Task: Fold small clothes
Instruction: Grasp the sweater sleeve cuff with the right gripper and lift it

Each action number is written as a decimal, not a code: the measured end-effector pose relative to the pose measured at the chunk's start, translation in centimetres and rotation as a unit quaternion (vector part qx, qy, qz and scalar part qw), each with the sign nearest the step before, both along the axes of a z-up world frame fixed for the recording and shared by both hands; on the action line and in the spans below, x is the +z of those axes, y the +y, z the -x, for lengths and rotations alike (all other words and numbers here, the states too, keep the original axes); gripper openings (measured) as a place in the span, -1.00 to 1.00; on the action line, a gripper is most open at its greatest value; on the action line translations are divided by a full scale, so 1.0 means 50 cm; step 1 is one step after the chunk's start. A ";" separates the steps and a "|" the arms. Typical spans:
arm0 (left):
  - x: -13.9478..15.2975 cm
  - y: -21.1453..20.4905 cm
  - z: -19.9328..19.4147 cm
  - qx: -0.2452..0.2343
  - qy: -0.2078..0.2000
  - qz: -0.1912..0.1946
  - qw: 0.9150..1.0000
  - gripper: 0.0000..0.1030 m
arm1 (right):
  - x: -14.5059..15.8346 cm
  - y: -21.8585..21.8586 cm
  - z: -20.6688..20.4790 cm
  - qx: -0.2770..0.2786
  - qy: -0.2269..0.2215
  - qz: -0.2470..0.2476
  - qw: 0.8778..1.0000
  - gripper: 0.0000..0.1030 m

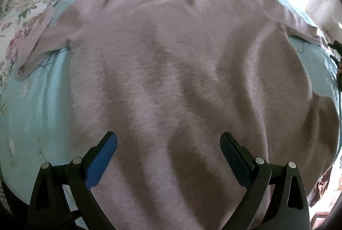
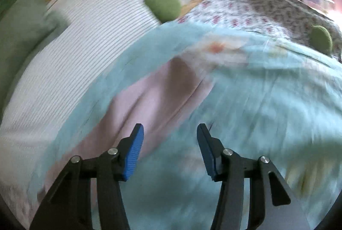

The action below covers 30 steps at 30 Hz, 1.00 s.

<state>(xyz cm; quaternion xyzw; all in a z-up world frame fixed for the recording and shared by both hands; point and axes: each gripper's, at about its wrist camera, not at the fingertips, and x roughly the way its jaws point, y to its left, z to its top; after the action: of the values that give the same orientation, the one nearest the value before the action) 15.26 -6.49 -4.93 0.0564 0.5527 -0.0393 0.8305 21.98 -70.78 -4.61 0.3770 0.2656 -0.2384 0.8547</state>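
Note:
A pale pink short-sleeved shirt (image 1: 171,59) lies spread flat on a light blue sheet (image 1: 38,106), neck hole at the far side, both sleeves out to the sides. My left gripper (image 1: 168,137) hangs over the shirt's lower part, jaws wide open with nothing between them. In the blurred right wrist view, one pink sleeve (image 2: 149,91) runs diagonally across the blue sheet (image 2: 256,101). My right gripper (image 2: 170,127) hovers at the near end of that sleeve, its blue pads apart and nothing gripped.
A white striped pillow (image 2: 74,48) lies to the left of the sleeve, with a green pillow (image 2: 25,22) beyond it. Two green plush toys (image 2: 163,5) (image 2: 320,37) sit by floral bedding (image 2: 256,5). A floral cover (image 1: 19,16) borders the sheet's left side.

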 end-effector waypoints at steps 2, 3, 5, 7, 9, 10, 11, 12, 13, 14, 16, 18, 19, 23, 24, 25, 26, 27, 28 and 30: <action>-0.007 -0.011 -0.013 -0.004 0.004 -0.001 1.000 0.89 | -0.012 -0.029 -0.010 -0.017 0.003 -0.011 1.000 0.03; -0.011 -0.017 -0.020 -0.006 0.007 -0.001 1.000 0.89 | -0.018 -0.046 -0.020 -0.019 0.004 -0.017 1.000 0.03; -0.014 -0.026 -0.029 -0.011 0.008 0.000 1.000 0.89 | -0.028 -0.065 -0.038 -0.018 -0.005 -0.028 0.999 -0.02; -0.013 -0.033 -0.034 -0.016 0.007 0.001 1.000 0.89 | -0.022 -0.062 -0.060 -0.010 0.010 -0.001 1.000 -0.48; -0.007 -0.036 -0.036 -0.021 0.001 0.001 1.000 0.89 | -0.012 -0.045 -0.070 0.011 0.005 0.007 1.000 -0.89; -0.004 -0.034 -0.036 -0.023 -0.004 0.001 1.000 0.89 | 0.006 -0.021 -0.073 0.026 -0.010 0.018 0.999 -0.89; -0.001 -0.028 -0.034 -0.022 -0.007 0.003 1.000 0.89 | 0.024 0.006 -0.075 0.047 -0.024 0.032 0.998 -0.89; 0.002 -0.021 -0.036 -0.019 -0.010 0.006 1.000 0.89 | 0.042 0.036 -0.078 0.066 -0.032 0.043 0.996 -0.89; 0.004 -0.014 -0.037 -0.016 -0.012 0.010 1.000 0.89 | 0.060 0.067 -0.080 0.087 -0.042 0.050 0.994 -0.89; 0.007 -0.004 -0.037 -0.012 -0.014 0.013 1.000 0.89 | 0.081 0.109 -0.081 0.116 -0.056 0.050 0.990 -0.89; 0.013 0.018 -0.041 -0.003 -0.025 0.015 1.000 0.89 | 0.116 0.203 -0.081 0.174 -0.085 0.040 0.980 -0.89; 0.023 0.046 -0.040 0.008 -0.038 0.021 0.999 0.89 | 0.139 0.312 -0.086 0.237 -0.112 0.010 0.965 -0.89; 0.027 0.058 -0.039 0.012 -0.042 0.023 0.999 0.89 | 0.145 0.363 -0.092 0.266 -0.118 -0.007 0.957 -0.89; 0.044 0.105 -0.037 0.035 -0.059 0.044 0.997 0.89 | 0.149 0.567 -0.133 0.364 -0.122 -0.074 0.921 -0.89; 0.050 0.122 -0.033 0.041 -0.064 0.052 0.996 0.89 | 0.145 0.622 -0.149 0.386 -0.118 -0.092 0.910 -0.89; 0.054 0.133 -0.033 0.045 -0.067 0.058 0.995 0.89 | 0.140 0.683 -0.166 0.409 -0.114 -0.110 0.899 -0.89; 0.058 0.143 -0.025 0.049 -0.073 0.064 0.994 0.89 | 0.137 0.713 -0.179 0.420 -0.111 -0.118 0.893 -0.89; 0.061 0.156 -0.022 0.052 -0.077 0.070 0.993 0.89 | 0.131 0.776 -0.193 0.440 -0.106 -0.133 0.882 -0.89; 0.063 0.169 -0.021 0.054 -0.080 0.077 0.992 0.89 | 0.123 0.838 -0.206 0.458 -0.100 -0.147 0.871 -0.89; 0.062 0.185 -0.023 0.054 -0.081 0.087 0.991 0.89 | 0.108 0.922 -0.231 0.482 -0.093 -0.161 0.856 -0.89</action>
<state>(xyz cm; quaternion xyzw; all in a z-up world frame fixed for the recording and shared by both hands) 16.43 2.76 -1.84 -0.0428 0.4806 -0.0374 0.8751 33.54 -24.70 0.81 0.3543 0.3683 0.2857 0.8107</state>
